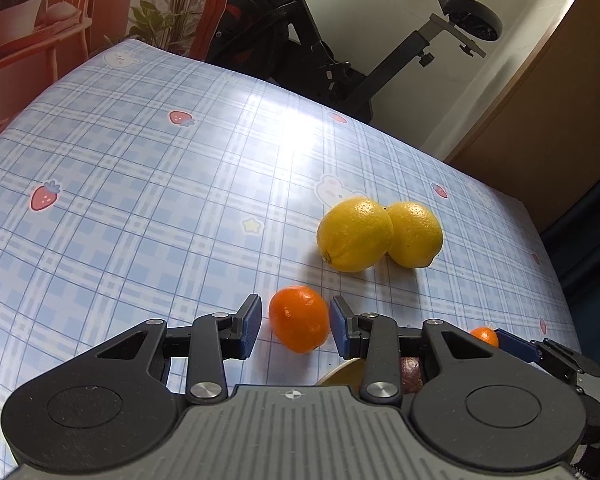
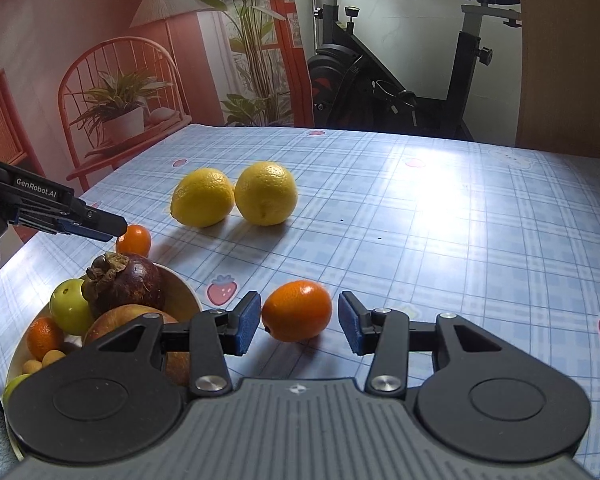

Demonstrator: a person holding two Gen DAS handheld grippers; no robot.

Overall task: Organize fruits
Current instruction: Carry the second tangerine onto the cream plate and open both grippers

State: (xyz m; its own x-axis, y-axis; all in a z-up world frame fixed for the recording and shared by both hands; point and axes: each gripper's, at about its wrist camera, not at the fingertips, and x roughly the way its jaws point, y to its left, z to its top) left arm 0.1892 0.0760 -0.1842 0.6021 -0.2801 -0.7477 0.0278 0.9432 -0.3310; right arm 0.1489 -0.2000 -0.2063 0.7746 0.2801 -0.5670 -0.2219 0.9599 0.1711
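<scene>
In the left wrist view a small orange citrus lies on the checked tablecloth between the blue pads of my left gripper. The right pad is against it, and a slit of cloth shows at the left pad. In the right wrist view a second orange citrus lies between the pads of my right gripper, with a gap on its right side. Both grippers are open. Two lemons sit side by side further back. The left gripper shows at the left edge, with its citrus at its tip.
A pale bowl at the near left holds a mangosteen, a green fruit, an apple and small orange fruits. The table ends at the back before an exercise bike. A wooden panel stands at the right.
</scene>
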